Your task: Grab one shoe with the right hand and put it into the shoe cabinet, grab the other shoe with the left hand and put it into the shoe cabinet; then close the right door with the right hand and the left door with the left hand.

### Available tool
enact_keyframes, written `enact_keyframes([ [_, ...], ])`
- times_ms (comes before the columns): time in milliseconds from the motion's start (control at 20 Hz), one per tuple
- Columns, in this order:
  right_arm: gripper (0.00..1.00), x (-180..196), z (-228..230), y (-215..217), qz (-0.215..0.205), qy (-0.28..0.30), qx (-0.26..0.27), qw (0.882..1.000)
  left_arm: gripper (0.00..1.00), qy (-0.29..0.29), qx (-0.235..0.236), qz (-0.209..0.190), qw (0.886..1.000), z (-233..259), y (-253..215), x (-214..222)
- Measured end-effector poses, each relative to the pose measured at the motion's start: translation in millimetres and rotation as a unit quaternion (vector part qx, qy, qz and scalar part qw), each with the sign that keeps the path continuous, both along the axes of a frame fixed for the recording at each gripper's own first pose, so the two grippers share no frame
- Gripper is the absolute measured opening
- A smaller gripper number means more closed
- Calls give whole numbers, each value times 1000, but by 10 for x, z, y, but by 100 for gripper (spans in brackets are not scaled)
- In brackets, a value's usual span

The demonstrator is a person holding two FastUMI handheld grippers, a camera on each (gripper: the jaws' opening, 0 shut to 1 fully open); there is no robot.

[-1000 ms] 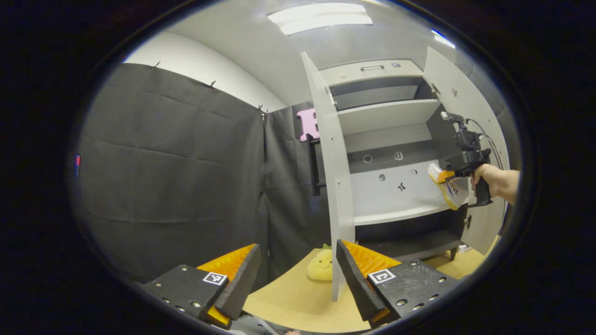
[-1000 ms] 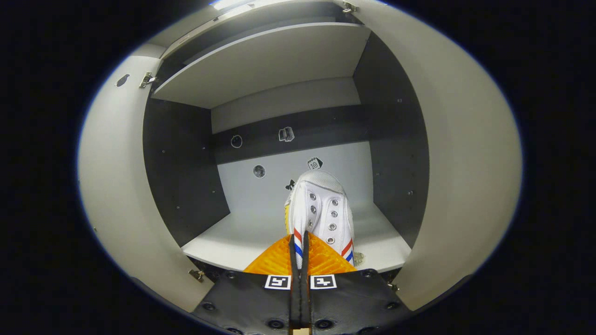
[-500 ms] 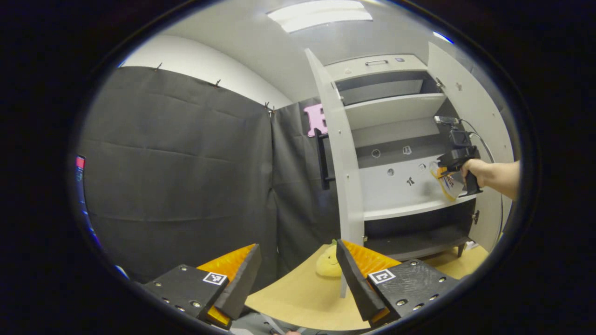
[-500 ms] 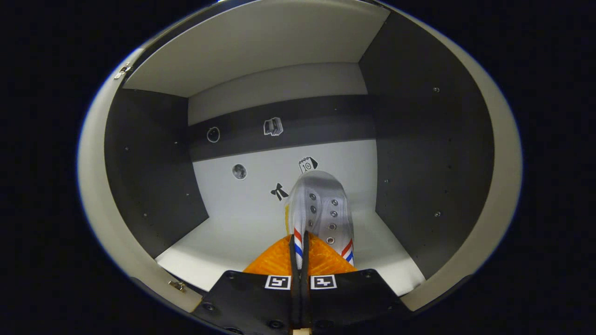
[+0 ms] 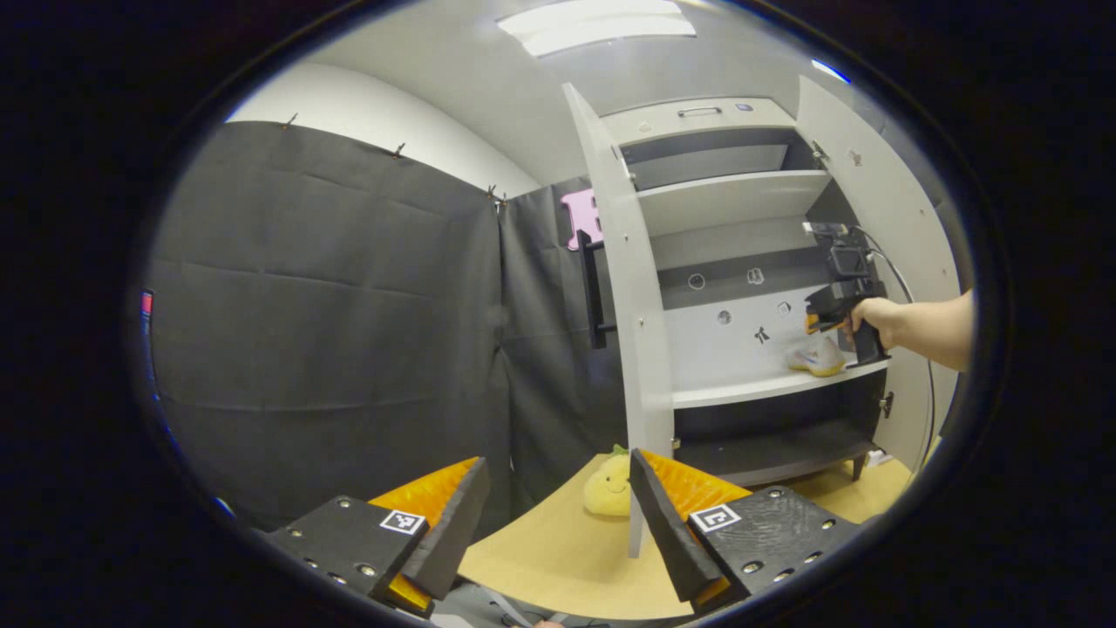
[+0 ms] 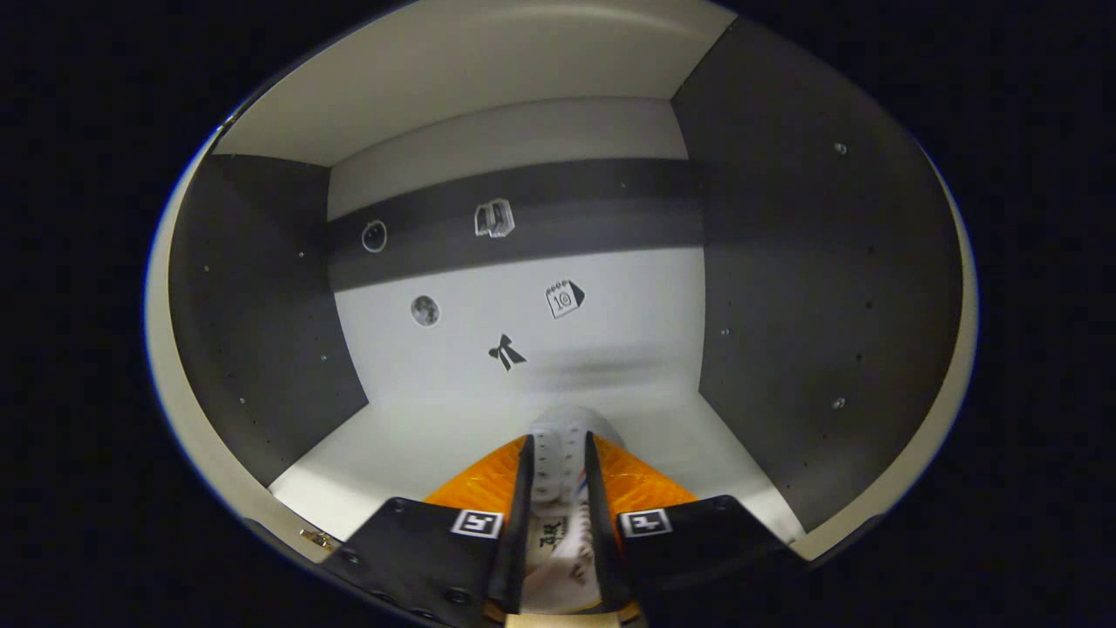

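The right gripper (image 6: 558, 462) released the shoe (image 6: 558, 453) on the cabinet (image 5: 741, 201) shelf, jaws parted; left gripper (image 5: 558, 515) jaws apart, empty, due to fetch the other shoe.

Each gripper's two fingers sit on black blocks studded with round screws, and each block carries a small square black-and-white marker. The right gripper (image 5: 815, 321) has a black pistol-style handle, a boxy black unit on top, and what looks like a thin cable (image 5: 898, 288).
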State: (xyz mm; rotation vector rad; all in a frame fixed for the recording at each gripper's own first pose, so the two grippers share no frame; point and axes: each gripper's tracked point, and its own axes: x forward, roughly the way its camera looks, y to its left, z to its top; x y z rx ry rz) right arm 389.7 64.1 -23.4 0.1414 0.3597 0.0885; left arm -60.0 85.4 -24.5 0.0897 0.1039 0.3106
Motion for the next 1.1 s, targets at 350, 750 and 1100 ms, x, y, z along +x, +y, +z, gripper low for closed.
enact_keyframes([
  [350, 98, -564, 286, -91, 3, -48, -4, 999, 94, 12, -21, -55, 998, -115, -236, 146],
  [750, 98, -1517, 764, -543, -22, -135, -11, 991, 94, 32, -41, -158, 986, -293, -786, 422],
  [1100, 95, -2255, 750, -702, -1, -137, -40, 990, 94, 77, -62, -216, 971, -785, -1197, 611],
])
